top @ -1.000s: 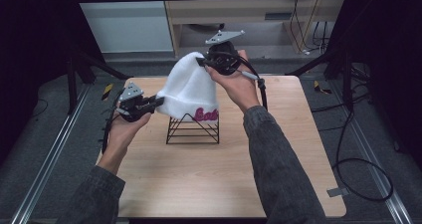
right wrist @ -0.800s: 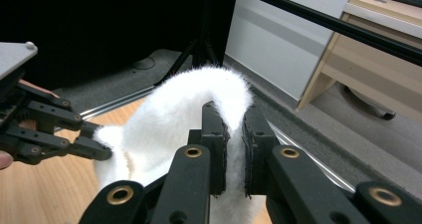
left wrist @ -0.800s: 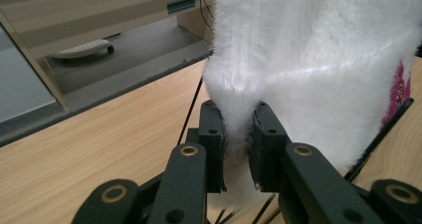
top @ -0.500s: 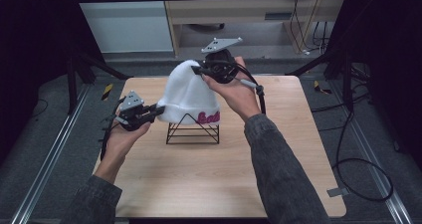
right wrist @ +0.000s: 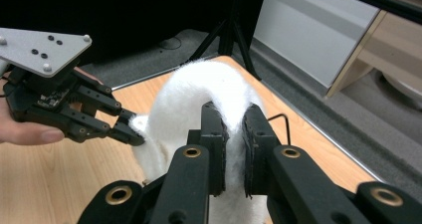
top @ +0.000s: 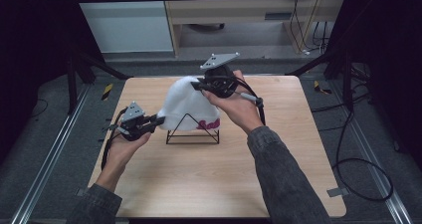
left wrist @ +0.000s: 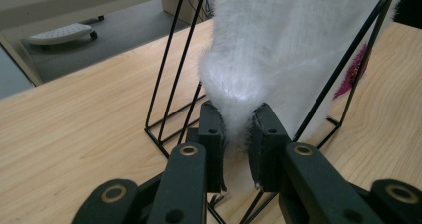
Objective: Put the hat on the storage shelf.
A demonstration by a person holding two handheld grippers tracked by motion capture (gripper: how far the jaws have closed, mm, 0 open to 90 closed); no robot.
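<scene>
Hat (top: 186, 104) in both my grippers: one white fuzzy hat, draped over one black wire rack (top: 192, 132) near the middle of the wooden table (top: 209, 179). My left gripper (top: 158, 120) pinches the hat's lower edge on the left side, just beside the rack; in the left gripper view the two pads (left wrist: 213, 134) squeeze a fold of the white pile (left wrist: 278, 40) between them, with the rack's thin bars (left wrist: 171, 69) rising on either side. My right gripper (top: 195, 86) clamps the hat's crown from the far side, above the rack; in the right gripper view its two pads (right wrist: 215, 134) press a ridge of the fuzzy fabric (right wrist: 199, 89). That view also takes in my left gripper (right wrist: 130, 130) farther off, its tips biting the hat's edge, and one grey three-cornered plate on top of it. A second grey plate tops my right gripper in the high view. Pink lettering (top: 208, 125) runs along the hat's lower band, facing me and partly crossed by the rack's front triangle. Two hands, two grippers, one hat, one rack on the table. Two cables trail down from the grippers along my forearms.
</scene>
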